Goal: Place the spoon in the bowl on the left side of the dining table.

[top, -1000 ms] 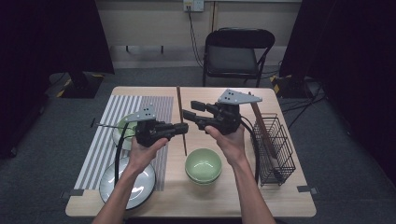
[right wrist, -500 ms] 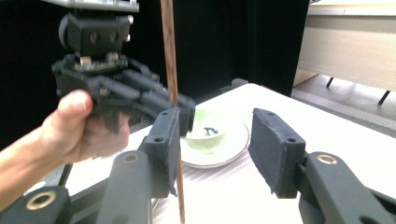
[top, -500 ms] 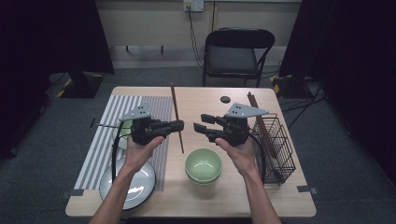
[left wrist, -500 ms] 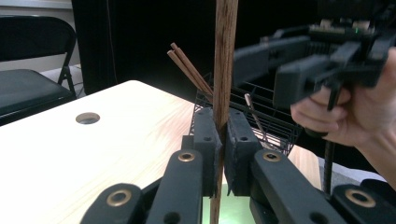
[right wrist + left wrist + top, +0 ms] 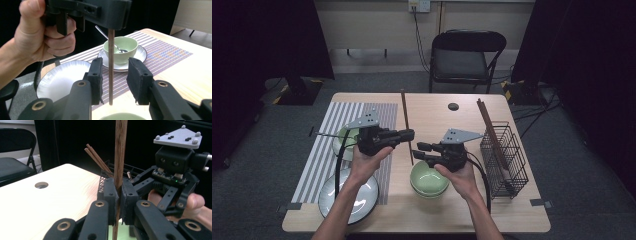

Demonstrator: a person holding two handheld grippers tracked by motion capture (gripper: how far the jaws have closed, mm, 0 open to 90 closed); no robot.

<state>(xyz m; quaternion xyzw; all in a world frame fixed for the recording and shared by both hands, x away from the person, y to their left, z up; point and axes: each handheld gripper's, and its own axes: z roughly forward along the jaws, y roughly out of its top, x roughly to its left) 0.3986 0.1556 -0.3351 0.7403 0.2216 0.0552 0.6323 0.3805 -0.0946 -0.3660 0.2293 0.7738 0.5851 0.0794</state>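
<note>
Wooden chopstick [image 5: 119, 157] stands pinched in the left gripper [image 5: 408, 134], over the table [image 5: 437, 112] at 12 o'clock from the green bowl [image 5: 429, 180]. Right gripper [image 5: 115, 77], at the left's 4 o'clock, has just been closing; its pads straddle the stick's lower end without touching.

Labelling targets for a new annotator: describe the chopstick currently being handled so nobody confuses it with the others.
Start at the wooden table and find the striped mat on its left half. Just off the mat's right edge, the left gripper is shut on a single brown chopstick. Unlike the chopsticks leaning in the wire basket at the right, it stands alone, with the right gripper open around its lower end.
</note>
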